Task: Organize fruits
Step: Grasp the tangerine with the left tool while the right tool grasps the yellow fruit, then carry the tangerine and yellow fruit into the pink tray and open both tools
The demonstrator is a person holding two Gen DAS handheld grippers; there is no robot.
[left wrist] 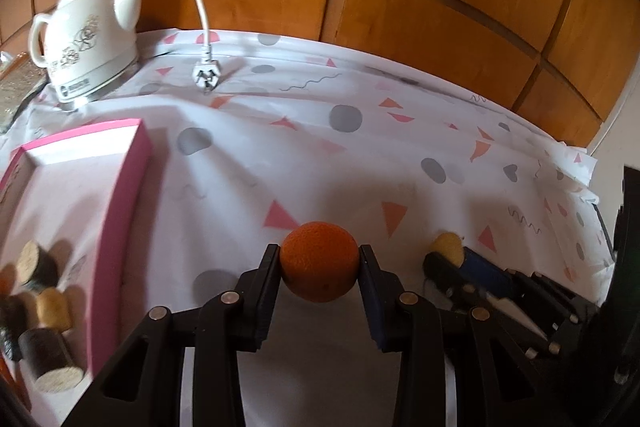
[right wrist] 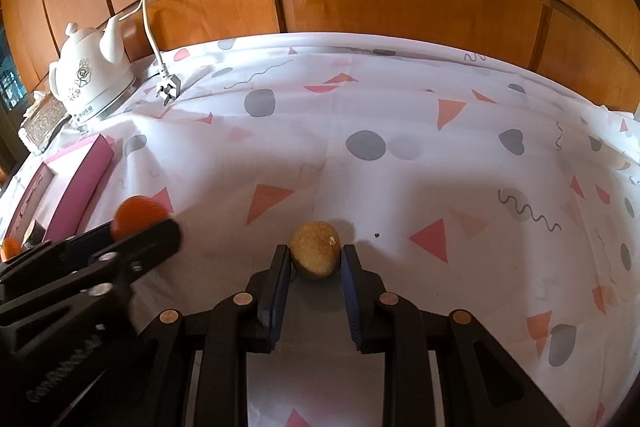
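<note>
The left gripper (left wrist: 319, 269) pinches an orange (left wrist: 319, 261) above the middle of the table (left wrist: 360, 163); the right gripper (right wrist: 315, 261) pinches a small tan fruit (right wrist: 315, 249) nearby. Both are round, so either could squirt from the pads and roll off the cloth's edge. The pink box (left wrist: 120, 211) near the left edge is cut off; its contents blur.

Bare tablecloth (right wrist: 360, 99) ahead; kettle (left wrist: 86, 39), perhaps box (left wrist: 116, 203), leftward.
</note>
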